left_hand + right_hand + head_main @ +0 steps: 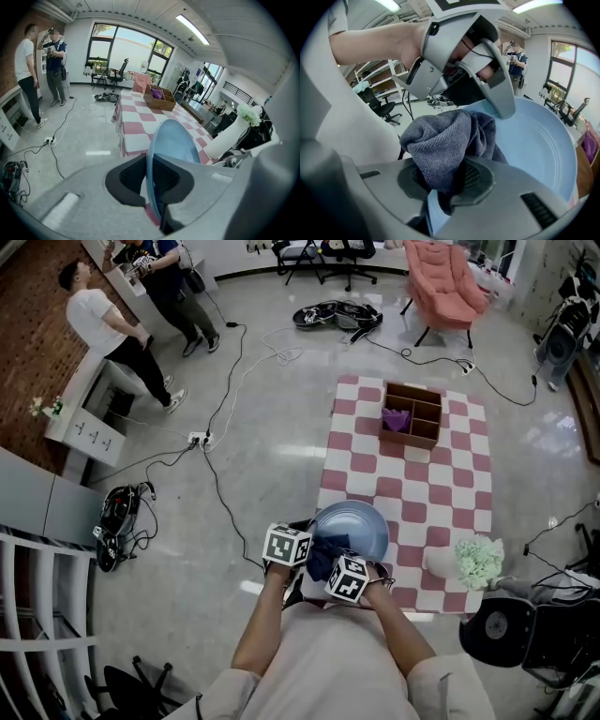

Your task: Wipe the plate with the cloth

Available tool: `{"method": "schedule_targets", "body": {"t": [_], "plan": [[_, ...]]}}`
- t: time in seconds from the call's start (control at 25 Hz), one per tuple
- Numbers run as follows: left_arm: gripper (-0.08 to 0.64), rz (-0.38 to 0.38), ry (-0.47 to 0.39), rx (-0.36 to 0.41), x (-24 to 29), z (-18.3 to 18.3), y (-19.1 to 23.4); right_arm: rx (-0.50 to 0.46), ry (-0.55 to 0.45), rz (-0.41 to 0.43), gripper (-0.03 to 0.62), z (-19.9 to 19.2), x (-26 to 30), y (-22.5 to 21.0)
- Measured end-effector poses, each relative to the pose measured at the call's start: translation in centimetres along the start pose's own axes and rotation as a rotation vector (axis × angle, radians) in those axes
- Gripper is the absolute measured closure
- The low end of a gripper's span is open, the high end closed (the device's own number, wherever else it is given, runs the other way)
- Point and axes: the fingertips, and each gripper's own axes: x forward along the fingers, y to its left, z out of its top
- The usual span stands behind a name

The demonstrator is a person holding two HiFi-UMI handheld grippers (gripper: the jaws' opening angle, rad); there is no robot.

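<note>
Well off the left side of the checkered table (441,484), two people (131,306) are standing by a white counter, and black cables are trailing across the grey floor from a power strip (199,439) toward the table's near left corner. At that corner the person wearing the camera is holding up a pale blue plate (361,521), tipped up on its edge over the table's near side. The left gripper (150,178) is pinching the plate's rim, its two dark pads pressed against either face of the rim with the thin edge running between them. Just right of it, the right gripper (443,187) is clamping a bunched dark blue-grey cloth (445,140), which is bulging out above the jaws and lying against the plate's inner face close beside the left gripper's jaw. Toward the table's far side a wooden compartment box (412,413) is sitting with something purple (396,418) in one of its left compartments. At the table's near right corner a white vase (225,136) is lying tilted, holding pale green flowers (480,561). Beyond the table's far edge a pink armchair (441,282) is standing
</note>
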Motion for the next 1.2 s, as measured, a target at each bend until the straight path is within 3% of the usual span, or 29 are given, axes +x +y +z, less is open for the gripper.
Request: {"method": "schedule_targets", "body": {"t": [0.6, 1.0, 1.2], "plan": [[0.534, -0.011, 0.012, 0.014, -0.2, -0.2, -0.1, 0.02, -0.048, -0.079, 0.506, 1.6, -1.2, -3.4], [0.534, -0.011, 0.02, 0.014, -0.5, -0.8, 0.2, 0.058, -0.053, -0.182, 0.499, 0.8, -2.5, -6.4], [0.534, -0.007, 0.026, -0.002, -0.7, -1.5, 0.3, 0.121, -0.069, -0.236, 0.499, -0.2, -3.0, -8.2]]}}
